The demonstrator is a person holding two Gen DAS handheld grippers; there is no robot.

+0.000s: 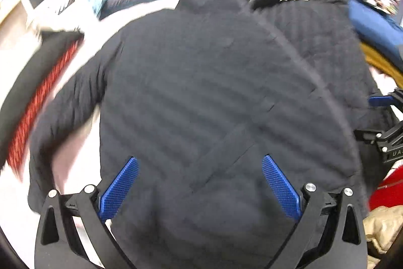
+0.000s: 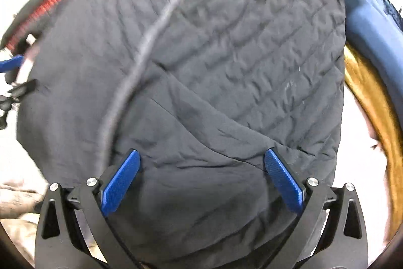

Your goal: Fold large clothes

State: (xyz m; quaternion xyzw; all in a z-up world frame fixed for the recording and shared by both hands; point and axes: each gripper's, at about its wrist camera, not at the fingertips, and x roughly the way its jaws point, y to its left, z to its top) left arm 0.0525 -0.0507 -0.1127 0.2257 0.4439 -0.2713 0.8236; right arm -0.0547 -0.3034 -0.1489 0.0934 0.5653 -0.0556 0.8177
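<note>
Jaws of both the left gripper and the right gripper stand spread wide and grasp nothing, with the dark quilted jacket lying flat on the white worktop between and ahead of each pair.

I see the jacket spread between a striped garment on its left and piled clothes on its right.
</note>
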